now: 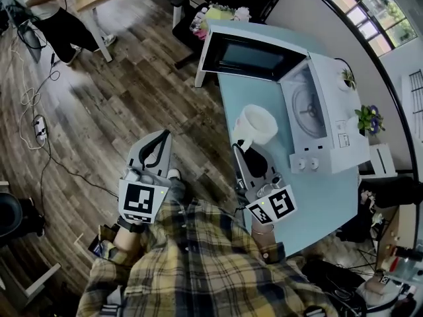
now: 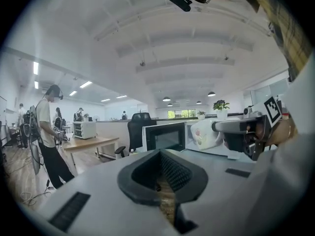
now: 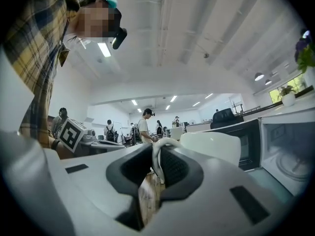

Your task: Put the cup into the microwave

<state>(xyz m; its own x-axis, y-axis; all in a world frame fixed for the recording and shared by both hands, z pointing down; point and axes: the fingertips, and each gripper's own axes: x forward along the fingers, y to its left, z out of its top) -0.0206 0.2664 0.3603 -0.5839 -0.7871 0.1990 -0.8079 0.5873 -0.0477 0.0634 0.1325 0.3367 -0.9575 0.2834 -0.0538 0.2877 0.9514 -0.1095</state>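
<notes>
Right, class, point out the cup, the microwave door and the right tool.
cup (image 1: 258, 124), head view, its white side wall.
microwave door (image 1: 250, 57), head view, its dark glass pane.
right tool (image 1: 242, 148), head view, between its tips at the cup's handle.

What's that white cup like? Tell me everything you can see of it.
The cup is white and glossy like ceramic, with a faint floral print on its side and a looped handle. The right gripper is shut on that handle, holding the cup over the light blue table, just in front of the open microwave. Whether it touches the table is unclear.
</notes>
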